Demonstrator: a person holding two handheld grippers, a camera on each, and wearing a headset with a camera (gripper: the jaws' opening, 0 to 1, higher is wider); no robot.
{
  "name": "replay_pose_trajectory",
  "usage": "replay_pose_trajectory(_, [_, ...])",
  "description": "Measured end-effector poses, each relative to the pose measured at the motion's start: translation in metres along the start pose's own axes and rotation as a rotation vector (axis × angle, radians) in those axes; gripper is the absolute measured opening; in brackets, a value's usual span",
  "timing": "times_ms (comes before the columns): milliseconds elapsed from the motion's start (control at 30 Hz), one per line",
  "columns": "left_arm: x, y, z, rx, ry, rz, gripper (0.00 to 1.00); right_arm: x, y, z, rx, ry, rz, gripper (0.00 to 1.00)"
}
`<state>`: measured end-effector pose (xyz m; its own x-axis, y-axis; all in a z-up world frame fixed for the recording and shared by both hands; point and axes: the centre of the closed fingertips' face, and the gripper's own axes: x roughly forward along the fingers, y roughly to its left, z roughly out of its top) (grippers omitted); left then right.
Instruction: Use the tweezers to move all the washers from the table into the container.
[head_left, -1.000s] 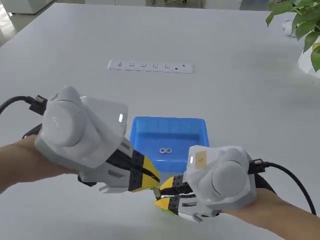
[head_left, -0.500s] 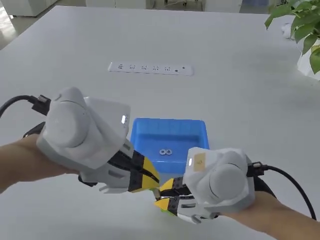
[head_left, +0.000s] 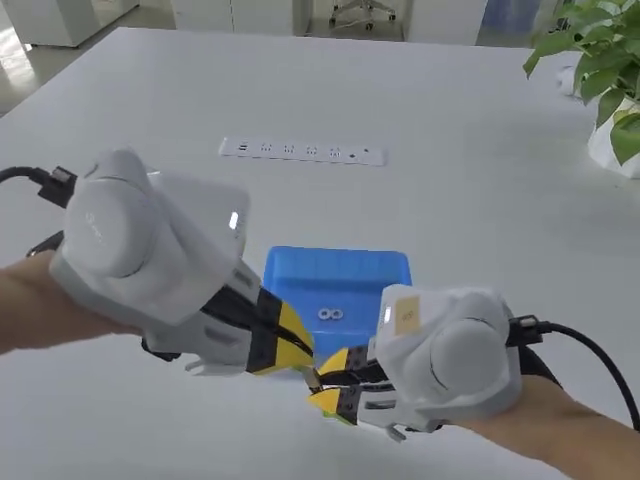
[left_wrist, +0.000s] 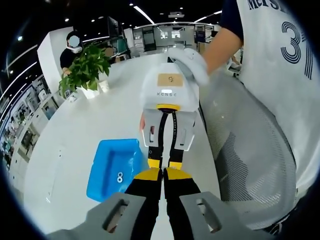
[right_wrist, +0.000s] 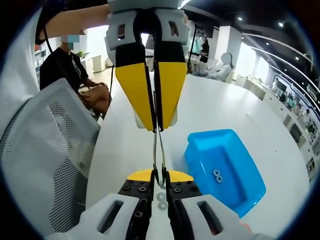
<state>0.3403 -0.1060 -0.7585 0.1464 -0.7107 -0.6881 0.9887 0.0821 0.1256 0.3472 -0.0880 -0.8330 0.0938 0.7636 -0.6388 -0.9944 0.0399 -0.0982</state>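
My two grippers meet tip to tip just in front of the blue container. Thin metal tweezers run from the yellow jaws of my left gripper down into the jaws of my right gripper; both are shut on them. In the head view the left gripper comes in from the left and the right gripper from the lower right. Two washers lie inside the container. Two more washers rest on the white table below the right gripper's jaws.
A white power strip lies farther back on the table. A potted plant stands at the far right corner. A grey mesh chair is behind the grippers at the table's near edge.
The head camera has tilted, so the scene sits lower in the picture. The grippers stay tip to tip by the container, and the washers have not moved.
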Motion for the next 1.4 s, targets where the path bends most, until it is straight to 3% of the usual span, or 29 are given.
replay_pose_trajectory(367, [-0.020,0.013,0.018,0.059,-0.006,0.037,0.05,-0.016,-0.018,0.022,-0.038,-0.032,-0.048,0.10])
replay_pose_trajectory(533, [-0.029,0.027,0.029,0.097,-0.007,0.062,0.05,-0.023,-0.035,0.035,-0.065,-0.047,-0.084,0.10])
replay_pose_trajectory(767, [-0.033,0.046,0.036,0.123,-0.009,0.078,0.05,-0.028,-0.053,0.042,-0.066,-0.066,-0.114,0.10])
replay_pose_trajectory(1067, [-0.024,0.066,0.034,0.124,-0.015,0.064,0.05,-0.025,-0.074,0.035,-0.055,-0.067,-0.119,0.10])
replay_pose_trajectory(1400, [-0.010,0.085,0.021,0.103,-0.010,0.042,0.05,-0.010,-0.091,0.023,-0.026,-0.071,-0.082,0.10])
